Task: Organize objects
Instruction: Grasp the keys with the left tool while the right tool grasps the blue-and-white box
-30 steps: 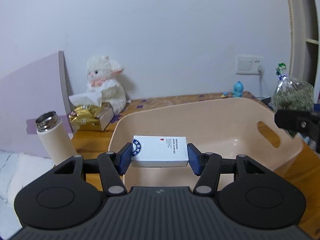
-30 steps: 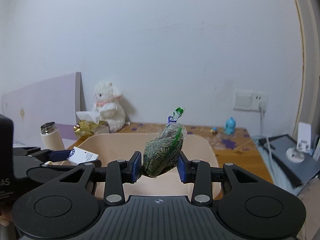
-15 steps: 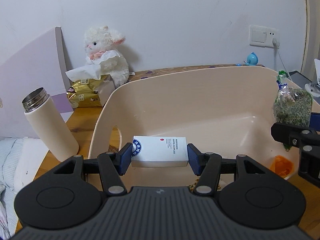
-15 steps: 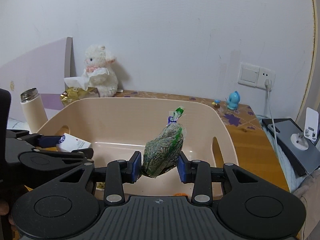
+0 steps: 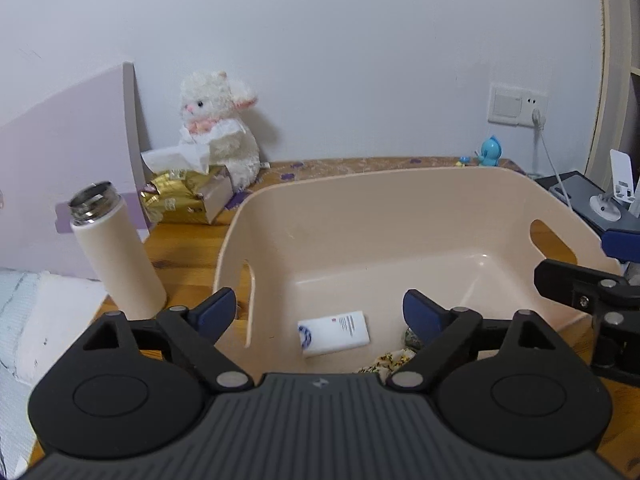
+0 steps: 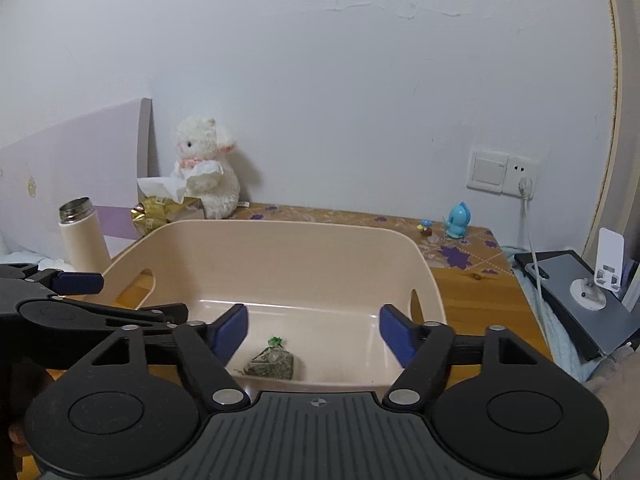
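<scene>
- Grippers both stand spread and hold nothing; the left gripper (image 5: pixel 320 312) hangs over the near left part of the beige plastic bin (image 5: pixel 360 200); the right gripper (image 6: pixel 312 328) hangs over the bin's near middle.
- White carton (image 5: pixel 334 332) with a blue round logo lies flat on the bin floor, below and between the left gripper's 2 blue pads (image 5: pixel 216 312), touching neither.
- Bag of green dried herbs (image 6: pixel 271 365), knotted with a green tie, lies on the bin floor below the right gripper, nearer its left pad than its right.
- Yellow-flecked cloth (image 5: pixel 390 360) shows at the bin's near edge, partly hidden by the left gripper's right finger.
- Bin has a slot handle in each end wall and sits on a wooden desk (image 6: pixel 472 292) against a pale wall.
- Cream flask (image 5: pixel 116 252) without a cap stands upright left of the bin; behind it a gold tissue pack (image 5: pixel 180 200) and a white plush lamb (image 5: pixel 216 128) sit by the wall.
- Blue bird figurine (image 6: pixel 458 220) stands at the desk's far right, below a wall switch and socket (image 6: pixel 504 170) with a white cable plugged in.
</scene>
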The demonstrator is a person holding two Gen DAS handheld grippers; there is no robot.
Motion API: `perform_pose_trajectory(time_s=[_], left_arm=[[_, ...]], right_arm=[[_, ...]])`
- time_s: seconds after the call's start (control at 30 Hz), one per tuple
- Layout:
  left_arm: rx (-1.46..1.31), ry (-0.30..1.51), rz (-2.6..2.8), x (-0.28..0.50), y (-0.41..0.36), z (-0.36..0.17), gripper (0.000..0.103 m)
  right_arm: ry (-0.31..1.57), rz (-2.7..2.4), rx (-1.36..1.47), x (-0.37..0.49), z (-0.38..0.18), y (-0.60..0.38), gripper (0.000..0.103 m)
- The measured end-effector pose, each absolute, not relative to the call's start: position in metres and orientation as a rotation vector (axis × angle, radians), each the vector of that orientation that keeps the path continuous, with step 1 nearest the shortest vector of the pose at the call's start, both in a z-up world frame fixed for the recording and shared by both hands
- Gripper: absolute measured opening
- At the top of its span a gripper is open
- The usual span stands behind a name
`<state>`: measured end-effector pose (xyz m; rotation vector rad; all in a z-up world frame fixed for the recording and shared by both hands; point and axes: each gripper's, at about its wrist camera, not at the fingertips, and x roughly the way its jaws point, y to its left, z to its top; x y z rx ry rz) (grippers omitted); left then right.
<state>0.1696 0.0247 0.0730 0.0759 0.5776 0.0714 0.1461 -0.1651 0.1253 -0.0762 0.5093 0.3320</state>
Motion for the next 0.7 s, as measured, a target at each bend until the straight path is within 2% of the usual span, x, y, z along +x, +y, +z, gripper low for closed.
perform_pose_trajectory(time_s=[0.07, 0.4, 0.7], left_arm=[[0.092, 0.563, 0.064, 0.159, 0.026, 0.076, 0.095], [0.05, 0.584, 0.03, 0.118, 0.047, 0.073, 0.098], [0.027, 0.74, 0.012, 0.116, 0.066, 0.024, 0.098]], right_arm=[[0.517, 0.341, -0.088, 0.139, 0.127, -0.168, 0.091], [0.58, 0.352, -0.145, 0.102, 0.112, -0.179, 0.093], [0.647, 0.33, -0.186, 0.096, 0.087, -0.186, 0.093]])
